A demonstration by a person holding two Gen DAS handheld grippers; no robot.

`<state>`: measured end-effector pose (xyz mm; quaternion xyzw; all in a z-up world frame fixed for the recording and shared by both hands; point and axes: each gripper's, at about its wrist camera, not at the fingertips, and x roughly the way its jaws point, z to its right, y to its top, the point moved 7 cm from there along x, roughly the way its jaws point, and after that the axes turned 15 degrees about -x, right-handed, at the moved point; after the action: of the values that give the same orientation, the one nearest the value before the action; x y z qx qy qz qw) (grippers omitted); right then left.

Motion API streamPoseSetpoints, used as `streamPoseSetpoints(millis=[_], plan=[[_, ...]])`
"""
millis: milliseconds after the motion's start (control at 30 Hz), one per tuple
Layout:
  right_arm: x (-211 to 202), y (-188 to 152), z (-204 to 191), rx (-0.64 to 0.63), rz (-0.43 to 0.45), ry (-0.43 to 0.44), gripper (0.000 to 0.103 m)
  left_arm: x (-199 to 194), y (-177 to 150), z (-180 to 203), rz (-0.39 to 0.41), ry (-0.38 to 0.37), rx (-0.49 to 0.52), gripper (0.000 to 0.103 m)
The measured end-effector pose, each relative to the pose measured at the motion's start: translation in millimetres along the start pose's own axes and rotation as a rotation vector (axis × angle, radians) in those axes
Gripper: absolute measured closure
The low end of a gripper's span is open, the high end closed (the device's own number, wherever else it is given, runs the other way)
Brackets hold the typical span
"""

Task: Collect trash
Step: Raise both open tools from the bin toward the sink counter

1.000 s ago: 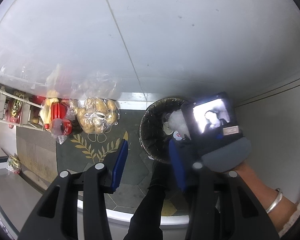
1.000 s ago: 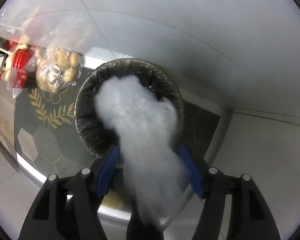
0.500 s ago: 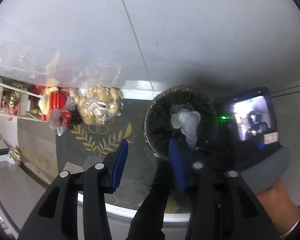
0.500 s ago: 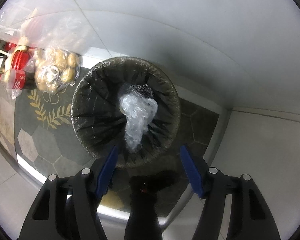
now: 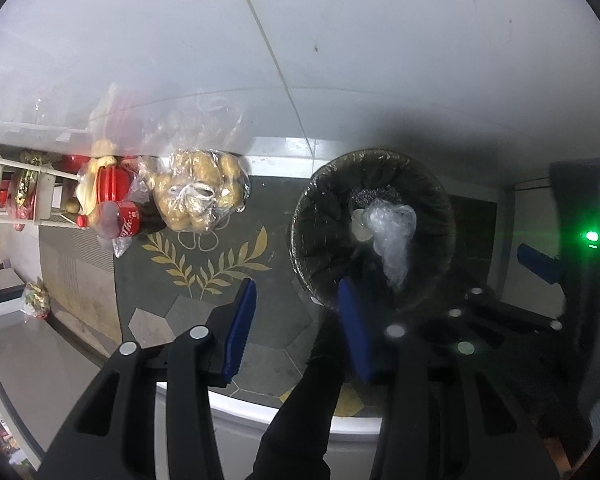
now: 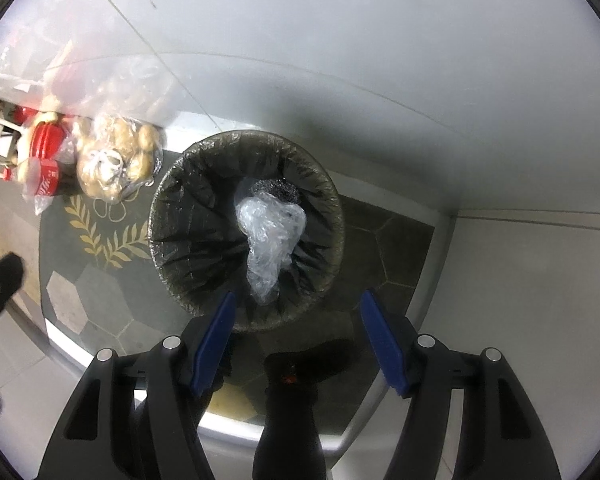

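A round bin lined with a black bag [image 6: 168, 220] stands on the floor against the white wall; it also shows in the left wrist view [image 5: 304, 236]. A crumpled clear plastic wrap [image 6: 272, 232] lies inside it, over a dark scrubber [image 6: 276, 190]; the wrap shows in the left wrist view [image 5: 392, 236] too. My right gripper [image 6: 300, 336] is open and empty above the bin's near rim. My left gripper [image 5: 298, 320] is open and empty, to the left of the bin. The right gripper's body [image 5: 500, 316] shows at the right of the left wrist view.
A clear bag of potatoes [image 5: 198, 196] and a cola bottle [image 5: 112, 220] with red containers lie on the floor left of the bin. A white shelf rack [image 5: 16, 192] stands further left. The dark floor mat [image 5: 204, 264] has a gold leaf pattern.
The clear plastic wrap left my right gripper and dropped into the bin. The right gripper stays open. The left gripper shifted left, so the bin sits further right in its view.
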<state>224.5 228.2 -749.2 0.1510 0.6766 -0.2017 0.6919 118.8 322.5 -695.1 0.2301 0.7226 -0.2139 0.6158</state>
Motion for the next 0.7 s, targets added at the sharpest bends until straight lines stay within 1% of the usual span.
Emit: streamPoseSetpoints(millis=[167,267,467,700], plan=[[-26,-5,3,0.014,0.036,0.017,0.04,-6,-1,4,-0.009,-0.003,0.01,0.059],[-48,-8,7,0.044,0.064,0.032,0.04,-20,-1,8,0.006,-0.005,0.03,0.059],[-100,-19,24,0.101,0.128,0.045,0.04,-60,0,19,0.05,-0.03,0.082,0.059],[-171,-39,44,0.167,0.202,0.043,0.04,-119,-6,36,0.11,-0.06,0.17,0.059]])
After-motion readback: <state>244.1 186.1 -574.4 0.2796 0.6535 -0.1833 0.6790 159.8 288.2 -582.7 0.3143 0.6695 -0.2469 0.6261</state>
